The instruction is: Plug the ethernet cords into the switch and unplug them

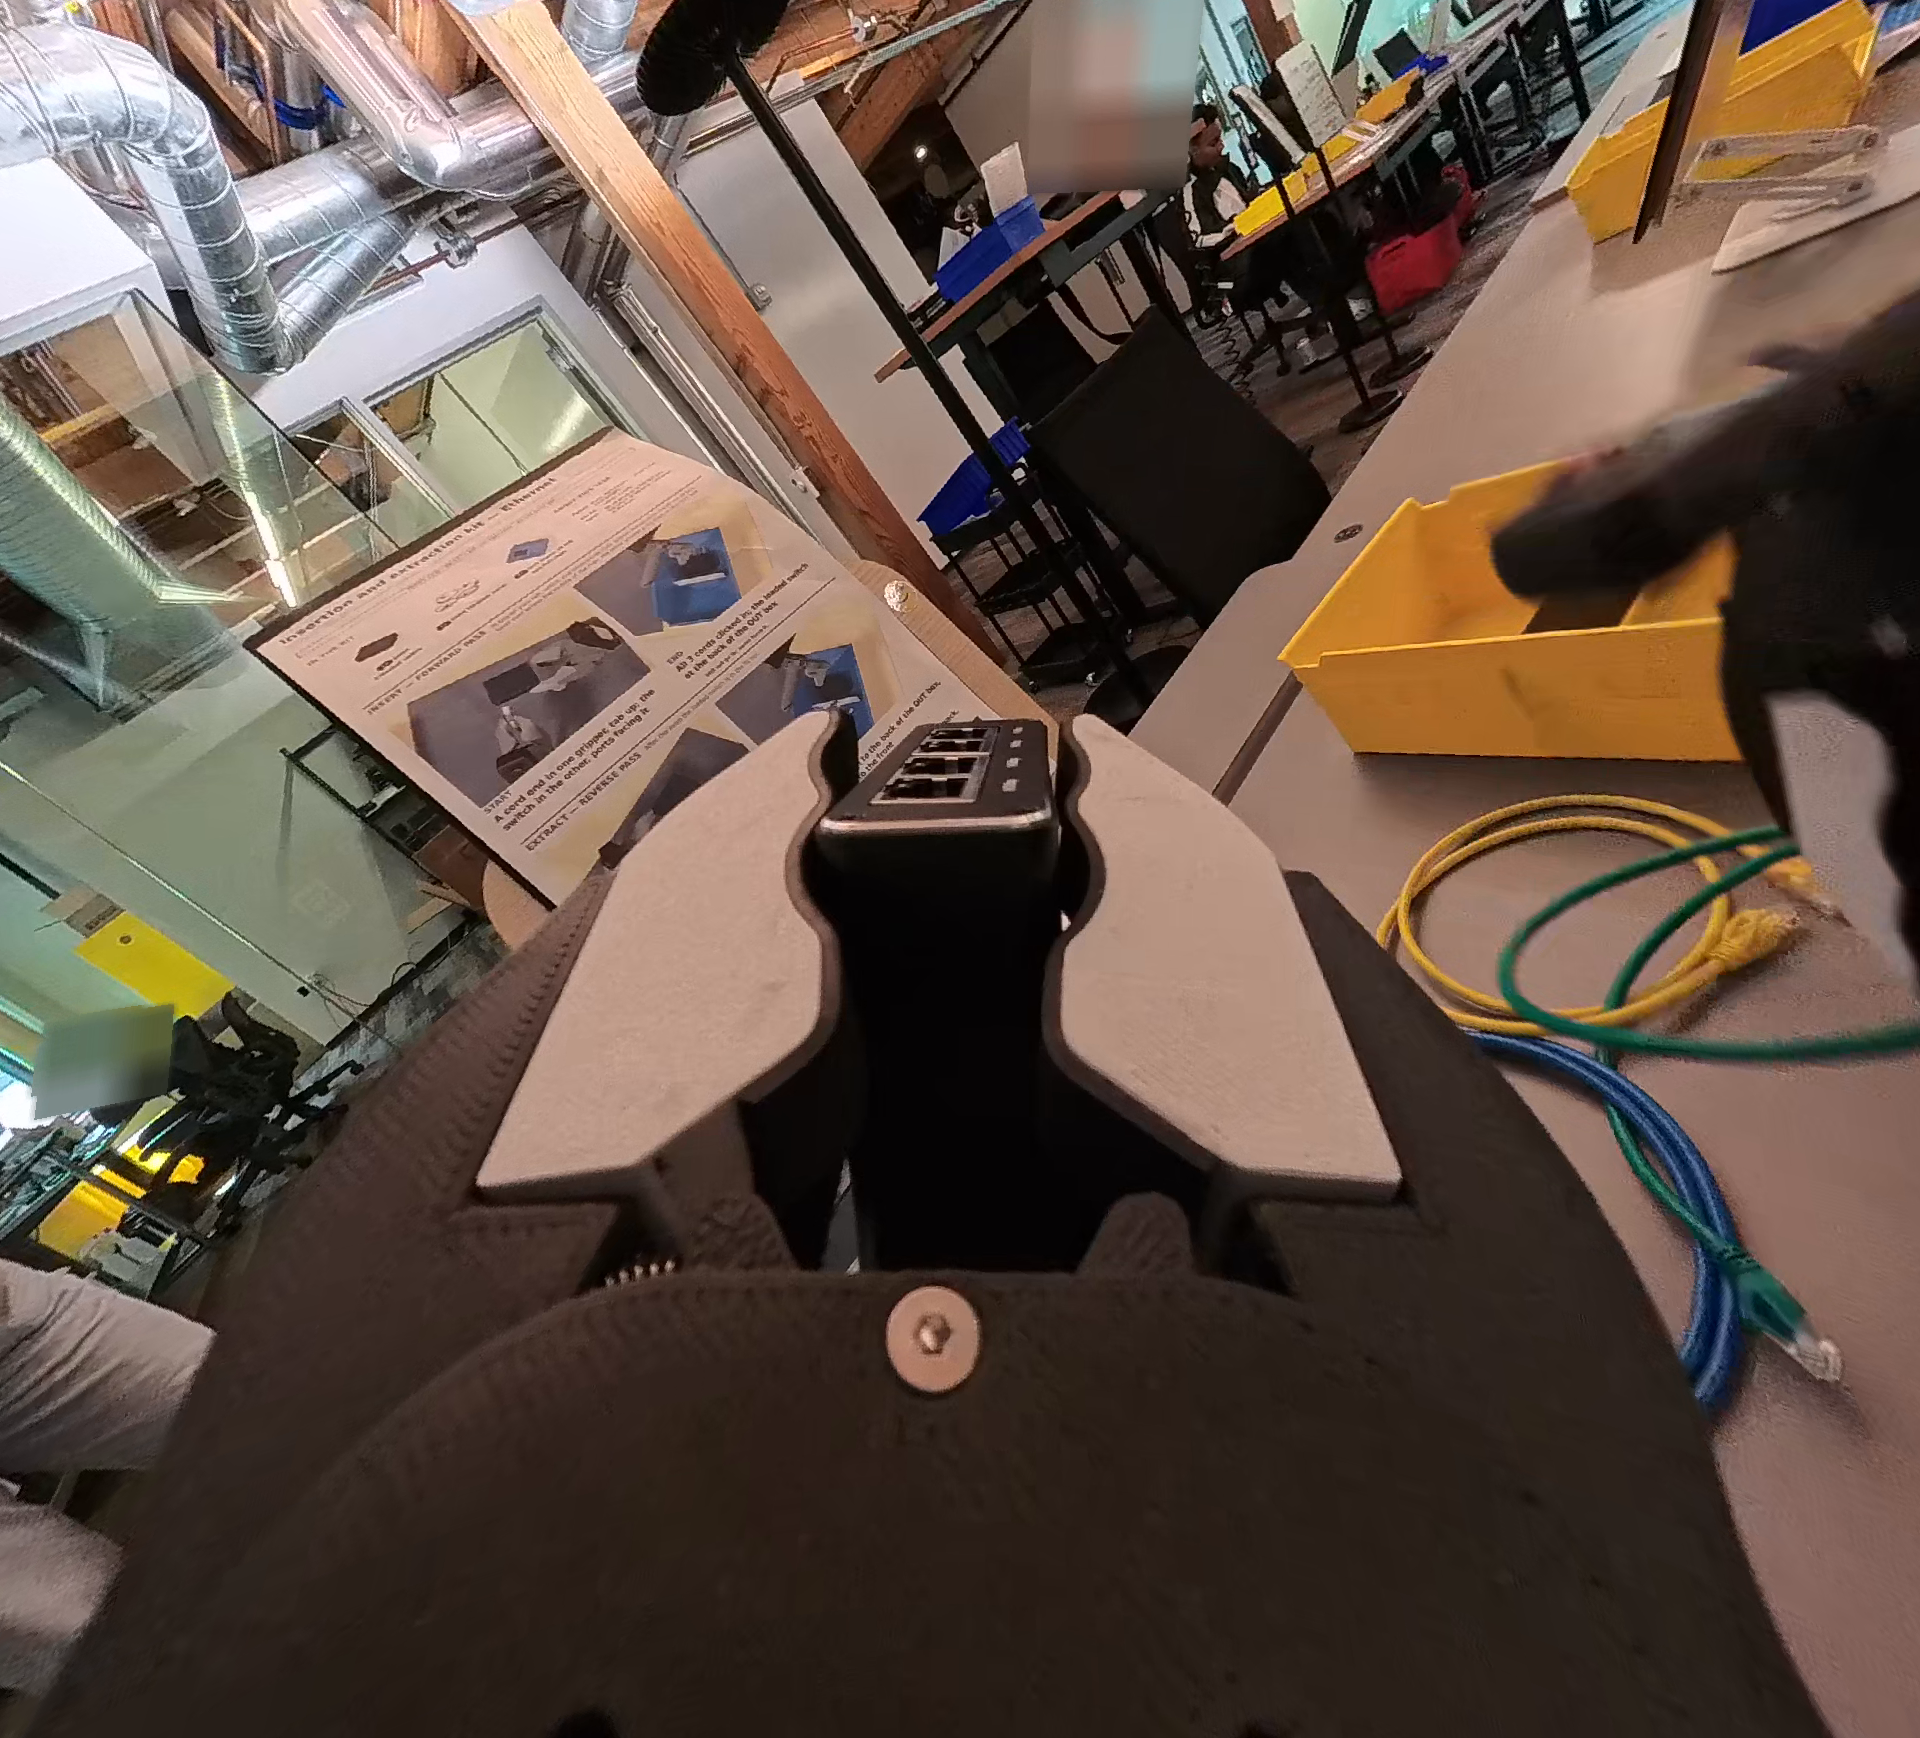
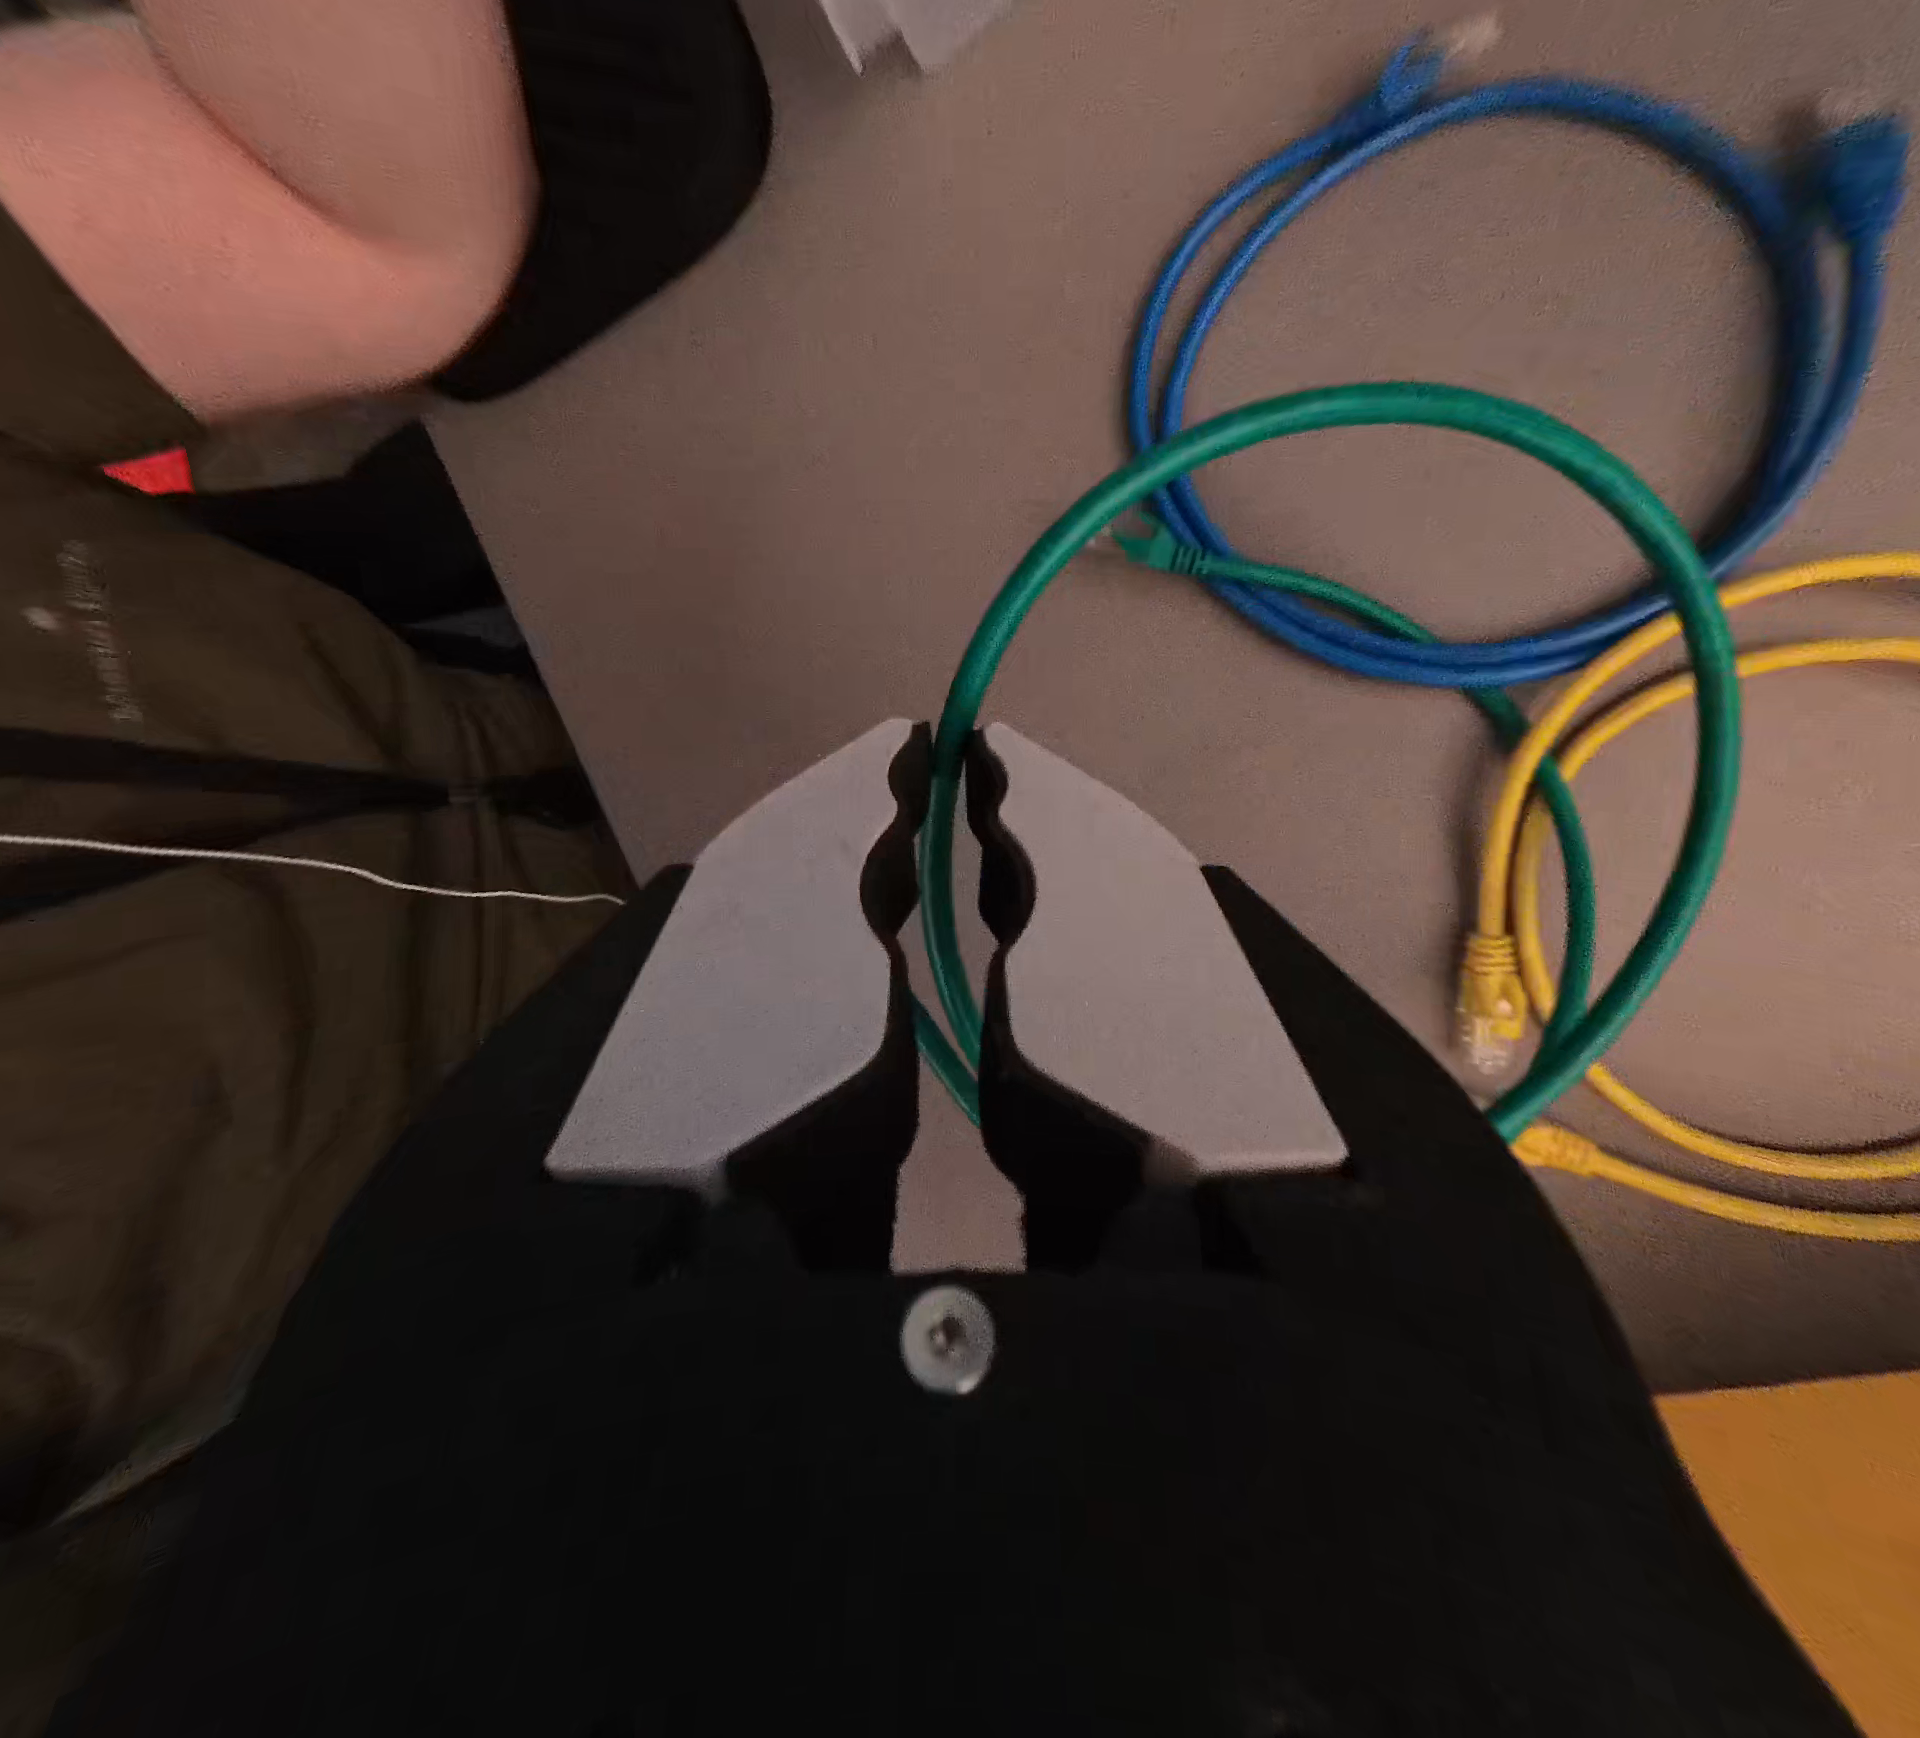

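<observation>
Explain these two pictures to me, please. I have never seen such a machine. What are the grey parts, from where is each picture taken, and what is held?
There is no robot: a person holds one hand tool in each hand, each with two grey fingers and a camera looking forward along them. The left wrist view shows the left gripper closed on a black network switch, its ports facing away from the camera. The right wrist view looks down on the grey table; the right gripper is closed on a green cord. A blue cord and a yellow cord lie on the table. A yellow bin stands farther back.
</observation>
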### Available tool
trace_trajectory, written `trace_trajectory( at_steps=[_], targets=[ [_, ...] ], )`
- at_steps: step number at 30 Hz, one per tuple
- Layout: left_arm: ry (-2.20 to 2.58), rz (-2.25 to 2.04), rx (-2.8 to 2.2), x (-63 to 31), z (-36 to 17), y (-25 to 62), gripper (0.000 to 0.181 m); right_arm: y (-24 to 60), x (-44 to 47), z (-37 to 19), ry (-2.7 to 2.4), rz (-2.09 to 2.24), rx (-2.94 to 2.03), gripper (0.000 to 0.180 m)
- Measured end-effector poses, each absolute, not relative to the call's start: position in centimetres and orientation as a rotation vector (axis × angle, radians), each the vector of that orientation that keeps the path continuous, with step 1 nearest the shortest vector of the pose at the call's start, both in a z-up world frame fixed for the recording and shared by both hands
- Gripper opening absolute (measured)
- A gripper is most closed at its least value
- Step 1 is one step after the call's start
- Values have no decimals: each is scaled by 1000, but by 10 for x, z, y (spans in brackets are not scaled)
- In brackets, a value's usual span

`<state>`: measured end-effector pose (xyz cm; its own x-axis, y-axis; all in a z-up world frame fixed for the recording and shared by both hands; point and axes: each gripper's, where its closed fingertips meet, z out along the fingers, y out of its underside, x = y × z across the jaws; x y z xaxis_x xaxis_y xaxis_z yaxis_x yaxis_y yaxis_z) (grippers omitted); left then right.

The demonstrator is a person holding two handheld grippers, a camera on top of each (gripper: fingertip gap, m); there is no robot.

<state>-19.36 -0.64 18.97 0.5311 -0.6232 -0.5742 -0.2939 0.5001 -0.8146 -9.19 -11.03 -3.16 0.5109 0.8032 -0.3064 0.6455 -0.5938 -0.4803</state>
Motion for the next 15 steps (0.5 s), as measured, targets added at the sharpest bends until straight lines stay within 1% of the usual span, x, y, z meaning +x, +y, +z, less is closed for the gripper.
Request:
trace_trajectory(
  at_steps=[3, 5, 7, 8, 10, 12, 15],
  targets=[
    [1038, -246, -1078, -194, 189, -5, 36, -128, -98, -87, -1278, 619, -2508, 8],
    [1042, -244, -1082, -193, 188, -5, 36, -137, -101, -107, -1327, 615, -2501, 10],
    [1047, -242, -1084, -191, 187, -5, 36, -148, -103, -106, -1395, 718, -2497, 28],
    [1048, -241, -1085, -191, 186, -5, 36, -149, -100, -99, -1411, 764, -2491, 33],
    [1051, -242, -1087, -190, 186, -4, 36, -141, -90, -73, -1422, 880, -2421, 34],
    [1056, -237, -1089, -188, 184, -3, 36, -99, -69, -50, -1345, 792, -2321, 34],
    [1068, -231, -1097, -184, 181, -1, 36, 9, -3, -50, -1190, 221, -2200, 33]
  ],
)
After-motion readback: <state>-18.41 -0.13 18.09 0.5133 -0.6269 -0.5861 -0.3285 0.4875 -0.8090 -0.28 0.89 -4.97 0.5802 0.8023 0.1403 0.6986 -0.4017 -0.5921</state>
